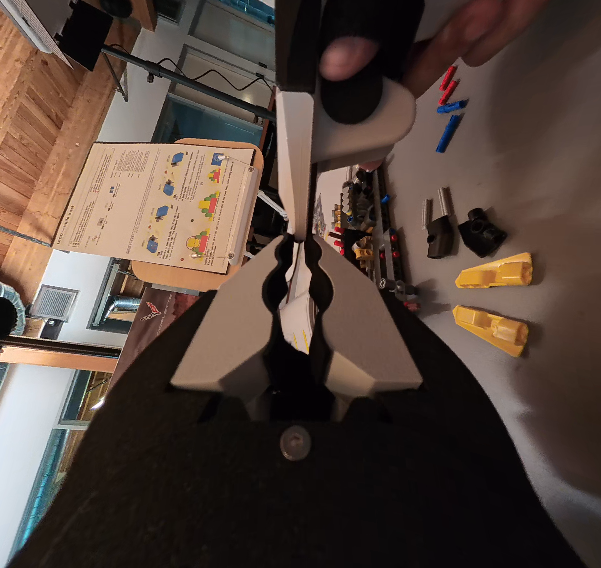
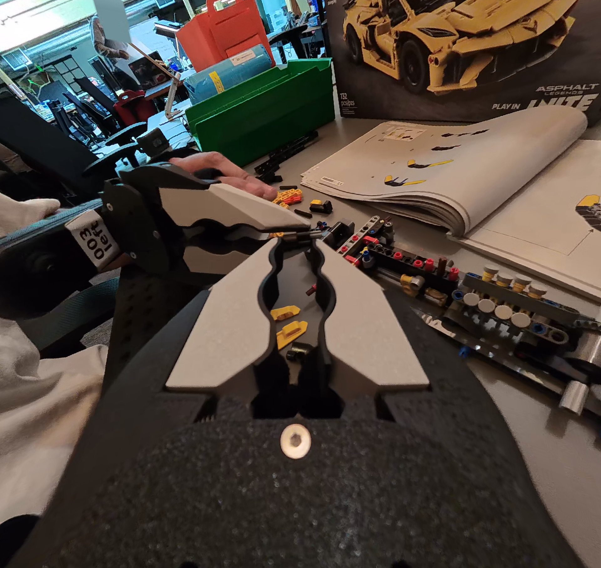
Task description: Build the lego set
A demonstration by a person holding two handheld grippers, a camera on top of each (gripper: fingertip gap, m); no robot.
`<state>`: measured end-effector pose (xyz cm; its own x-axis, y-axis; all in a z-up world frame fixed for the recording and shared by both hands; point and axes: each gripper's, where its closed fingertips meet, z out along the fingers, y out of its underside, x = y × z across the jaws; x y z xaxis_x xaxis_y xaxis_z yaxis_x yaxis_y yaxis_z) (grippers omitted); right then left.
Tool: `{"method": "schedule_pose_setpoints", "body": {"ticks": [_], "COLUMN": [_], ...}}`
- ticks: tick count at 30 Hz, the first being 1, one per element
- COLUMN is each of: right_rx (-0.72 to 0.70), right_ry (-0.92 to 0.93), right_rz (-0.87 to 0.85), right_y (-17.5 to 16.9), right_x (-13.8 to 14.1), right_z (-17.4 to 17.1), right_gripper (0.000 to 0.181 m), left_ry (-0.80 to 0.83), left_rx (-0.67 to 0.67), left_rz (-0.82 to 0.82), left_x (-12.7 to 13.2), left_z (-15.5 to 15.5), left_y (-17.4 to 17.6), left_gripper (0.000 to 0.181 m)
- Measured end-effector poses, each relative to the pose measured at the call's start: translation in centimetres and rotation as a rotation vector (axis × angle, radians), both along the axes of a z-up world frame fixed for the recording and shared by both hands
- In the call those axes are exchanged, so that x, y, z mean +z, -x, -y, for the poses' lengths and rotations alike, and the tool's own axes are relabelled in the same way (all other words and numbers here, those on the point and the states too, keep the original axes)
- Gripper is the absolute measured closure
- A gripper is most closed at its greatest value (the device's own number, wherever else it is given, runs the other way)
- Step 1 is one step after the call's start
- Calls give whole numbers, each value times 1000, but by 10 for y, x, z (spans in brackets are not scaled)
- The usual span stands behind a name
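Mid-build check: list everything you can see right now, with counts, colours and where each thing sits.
set box: one, dark with yellow car picture, back right of the table
instruction booklet: one, white, open before the box
green bin: one, left of the box
partly built chassis: one, black and grey, beside the booklet
wedge panels: two, yellow, loose on the table
connectors: two, black, by the panels
axles: two, grey, by the connectors
blue pins: two, farther along
red pins: two, past the blue
task sheet: one, white, on a stand
dark pin: one, at the tongs' tips
left tongs: shut on the pin
right tongs: tips around the pin, grip unclear
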<state>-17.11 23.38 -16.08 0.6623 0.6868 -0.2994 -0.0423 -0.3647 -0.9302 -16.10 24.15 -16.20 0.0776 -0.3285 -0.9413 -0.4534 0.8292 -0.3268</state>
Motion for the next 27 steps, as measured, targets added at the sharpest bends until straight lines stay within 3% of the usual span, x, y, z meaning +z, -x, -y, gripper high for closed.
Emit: {"method": "schedule_pose_setpoints", "body": {"ticks": [21, 27], "right_rx": [10, 2], "right_ry": [-15, 18], "right_rz": [50, -20], "right_y": [0, -1], "right_x": [-4, -1], "right_z": [1, 0], "right_gripper": [167, 167], "left_ry": [-15, 42], "left_rx": [5, -17], "left_rz": [-19, 8], "left_x": [-4, -1], "left_z": [1, 0], "left_y": [-1, -1], "left_gripper": [176, 176]}}
